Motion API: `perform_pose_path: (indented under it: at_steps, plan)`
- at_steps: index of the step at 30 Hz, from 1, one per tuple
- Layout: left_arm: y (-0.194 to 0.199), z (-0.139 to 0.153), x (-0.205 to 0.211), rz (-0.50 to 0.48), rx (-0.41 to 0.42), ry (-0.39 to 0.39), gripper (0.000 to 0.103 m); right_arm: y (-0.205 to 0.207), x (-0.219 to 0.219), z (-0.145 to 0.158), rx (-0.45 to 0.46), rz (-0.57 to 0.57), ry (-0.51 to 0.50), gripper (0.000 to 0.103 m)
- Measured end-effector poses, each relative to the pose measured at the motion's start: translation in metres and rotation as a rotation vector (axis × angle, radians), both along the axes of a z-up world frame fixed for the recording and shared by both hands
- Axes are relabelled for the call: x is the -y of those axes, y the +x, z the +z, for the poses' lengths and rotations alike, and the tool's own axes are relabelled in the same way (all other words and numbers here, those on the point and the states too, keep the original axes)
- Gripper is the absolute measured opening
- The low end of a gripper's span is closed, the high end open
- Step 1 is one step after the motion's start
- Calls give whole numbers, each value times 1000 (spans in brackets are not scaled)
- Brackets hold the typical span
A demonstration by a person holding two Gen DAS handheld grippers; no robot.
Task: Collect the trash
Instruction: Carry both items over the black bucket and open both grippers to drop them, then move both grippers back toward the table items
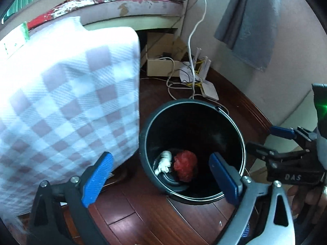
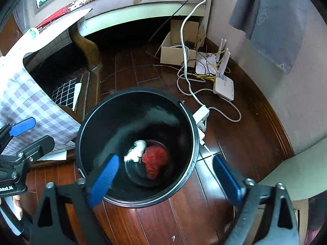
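Bucket [image 2: 85, 143] on wood floor, beside checked cloth [image 1: 61, 102]. White wad [image 2: 136, 151] and red wad [image 2: 155, 160] lie touching at bottom. Left gripper [image 1: 161, 178] and right gripper [image 2: 167, 180] hover above rim, jaws wide, empty, likely just after drop.

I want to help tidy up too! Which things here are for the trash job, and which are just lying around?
For the trash job:
- black bucket
- white wad in the bucket
- red wad beside it in the bucket
- left gripper and right gripper, both open and empty

Just lying around:
- white router
- cardboard box
- checked cloth
- grey towel
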State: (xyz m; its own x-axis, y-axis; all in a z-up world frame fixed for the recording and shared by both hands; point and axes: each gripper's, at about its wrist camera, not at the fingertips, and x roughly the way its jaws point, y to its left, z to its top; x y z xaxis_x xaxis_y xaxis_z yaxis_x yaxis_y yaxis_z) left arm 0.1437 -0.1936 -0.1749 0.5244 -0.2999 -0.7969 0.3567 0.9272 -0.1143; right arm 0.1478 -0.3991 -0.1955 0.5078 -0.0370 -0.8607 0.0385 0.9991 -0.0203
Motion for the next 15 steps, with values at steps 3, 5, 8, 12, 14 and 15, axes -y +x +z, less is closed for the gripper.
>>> perform_pose_path:
  at_steps: [3, 5, 8, 12, 14, 15]
  plan:
    - [0, 10, -6, 23, 27, 14, 96, -5, -7, 8, 23, 6, 3, 102]
    - [-4, 17, -10, 31, 39, 12, 97, -6, -10, 14, 37, 11, 4, 102]
    - [-9, 29, -18, 39, 60, 10, 97, -9, -17, 25, 58, 10, 4, 102]
    - [-15, 41, -26, 51, 96, 2, 97, -13, -26, 41, 95, 13, 14, 102]
    - [-19, 50, -35, 60, 109, -2, 97, -16, -32, 51, 114, 19, 21, 102]
    - [-21, 52, -38, 65, 115, -2, 98, -18, -35, 54, 122, 23, 22, 102]
